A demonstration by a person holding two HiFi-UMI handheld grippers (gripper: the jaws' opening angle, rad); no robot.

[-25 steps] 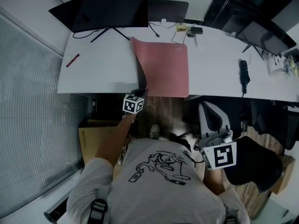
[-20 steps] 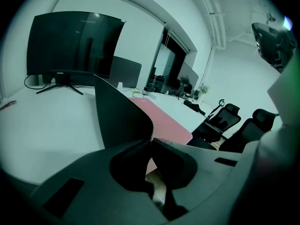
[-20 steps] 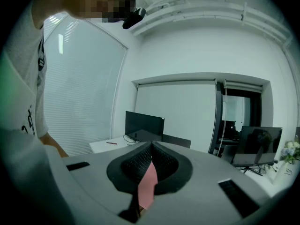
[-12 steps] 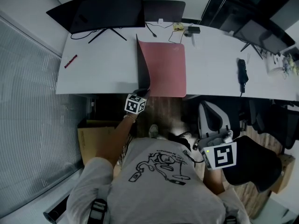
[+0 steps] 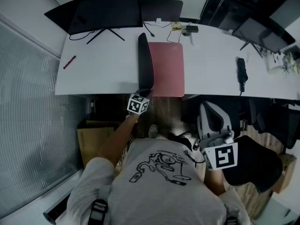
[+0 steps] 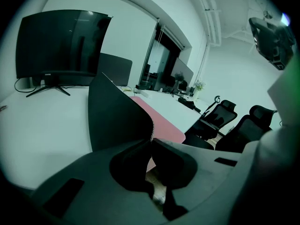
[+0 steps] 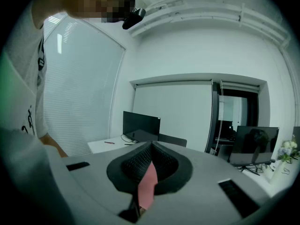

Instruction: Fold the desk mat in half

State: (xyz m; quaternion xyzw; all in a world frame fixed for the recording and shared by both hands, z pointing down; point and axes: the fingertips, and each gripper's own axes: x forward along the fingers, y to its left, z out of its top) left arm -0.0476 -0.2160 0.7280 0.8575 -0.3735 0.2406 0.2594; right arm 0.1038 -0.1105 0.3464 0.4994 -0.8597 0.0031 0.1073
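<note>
The desk mat is pink on top (image 5: 168,69) and black underneath, and it lies on the white desk (image 5: 101,71). Its left half stands nearly upright with the black underside (image 5: 145,60) facing left. At the desk's near edge my left gripper (image 5: 142,93) is shut on the mat's near edge. In the left gripper view the black flap (image 6: 117,114) rises out of the left gripper (image 6: 151,142), with the pink half (image 6: 161,123) flat beyond. My right gripper (image 5: 216,140) hangs off the desk by my right side. That right gripper (image 7: 151,146) has its tips together, and only a pink sliver shows in the gap behind them.
A curved monitor (image 5: 101,11) stands at the desk's back left, with a red pen (image 5: 69,62) near the left end. Cables and small items (image 5: 183,28) lie behind the mat, and a black handset (image 5: 241,74) to its right. An office chair (image 5: 213,118) and a cardboard box (image 5: 93,135) are below the desk edge.
My left gripper has carried the mat's near edge rightward. The lifted flap went from leaning left to standing nearly upright, covering more of the pink. The right gripper has stayed put.
</note>
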